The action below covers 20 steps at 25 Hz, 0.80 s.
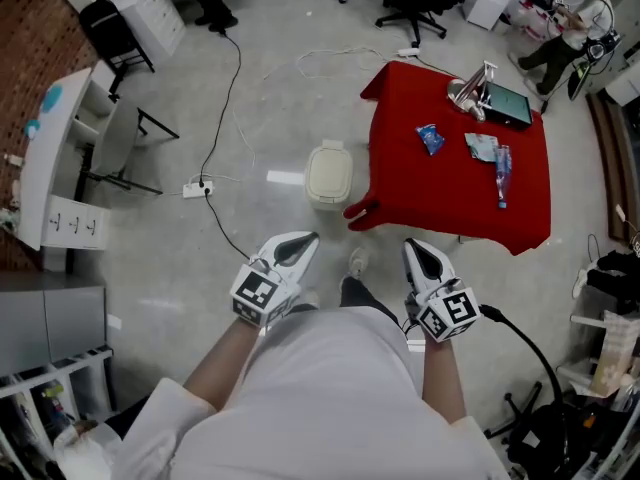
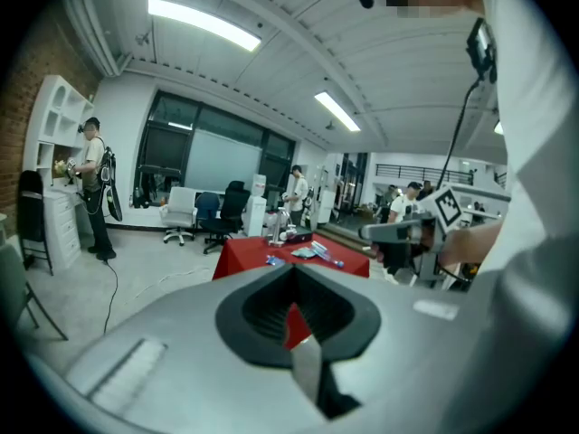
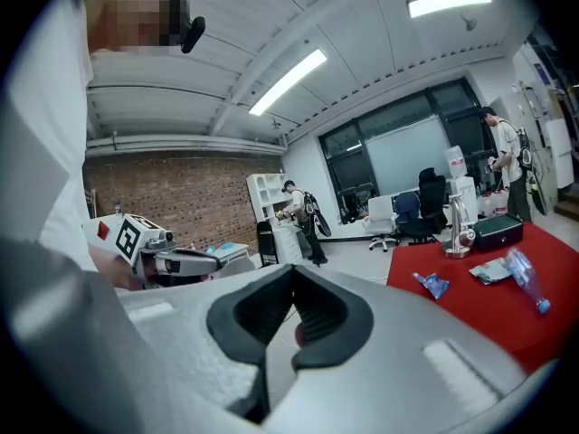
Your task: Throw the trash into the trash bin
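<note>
On a table under a red cloth (image 1: pixel 455 193) lie a blue wrapper (image 1: pixel 430 139), a crumpled clear packet (image 1: pixel 481 146) and a plastic bottle (image 1: pixel 501 176). A cream trash bin (image 1: pixel 328 174) with its lid down stands on the floor just left of the table. My left gripper (image 1: pixel 306 238) and right gripper (image 1: pixel 415 246) are held close to my body, well short of both table and bin. Both are shut with nothing in them. The right gripper view shows the wrapper (image 3: pixel 432 284), the packet (image 3: pixel 488 270) and the bottle (image 3: pixel 526 280) ahead to the right.
A metal stand (image 1: pixel 472 90) and a dark box (image 1: pixel 508 105) sit at the table's far end. A power strip (image 1: pixel 197 189) with cables lies on the floor to the left. A white desk (image 1: pixel 60 158) is at far left and office chairs (image 1: pixel 415 3) at the back.
</note>
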Available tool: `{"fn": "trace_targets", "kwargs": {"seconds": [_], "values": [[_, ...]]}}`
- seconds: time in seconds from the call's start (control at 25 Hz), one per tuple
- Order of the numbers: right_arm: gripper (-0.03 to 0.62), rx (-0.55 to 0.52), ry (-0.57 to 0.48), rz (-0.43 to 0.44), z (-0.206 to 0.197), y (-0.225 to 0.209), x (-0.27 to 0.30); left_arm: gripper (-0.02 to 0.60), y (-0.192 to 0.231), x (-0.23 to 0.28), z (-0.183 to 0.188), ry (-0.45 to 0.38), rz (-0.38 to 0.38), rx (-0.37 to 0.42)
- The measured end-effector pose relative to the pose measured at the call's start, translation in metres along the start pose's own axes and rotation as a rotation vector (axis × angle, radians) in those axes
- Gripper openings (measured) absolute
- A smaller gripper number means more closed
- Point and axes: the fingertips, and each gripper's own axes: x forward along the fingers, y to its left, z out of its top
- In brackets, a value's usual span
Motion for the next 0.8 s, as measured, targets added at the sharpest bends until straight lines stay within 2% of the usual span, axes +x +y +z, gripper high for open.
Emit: {"fn": "trace_targets", "kwargs": {"seconds": [0.16, 0.44, 0.64, 0.8], "values": [[0.002, -0.001, 0.015, 0.028, 0.008, -0.038, 0.018, 0.004, 0.012, 0.033, 0.002, 0.024, 0.019, -0.003], [0.002, -0.060, 0.080, 0.085, 0.011, -0.095, 0.054, 0.004, 0.035, 0.086, 0.017, 0.052, 0.112, -0.007], [0.002, -0.048, 0.103, 0.120, 0.006, -0.128, 0.073, 0.004, 0.052, 0.116, 0.013, 0.083, 0.147, -0.005], [0.002, -0.020, 0.116, 0.112, 0.003, -0.143, 0.092, 0.004, 0.076, 0.134, 0.002, 0.115, 0.159, -0.019]]}}
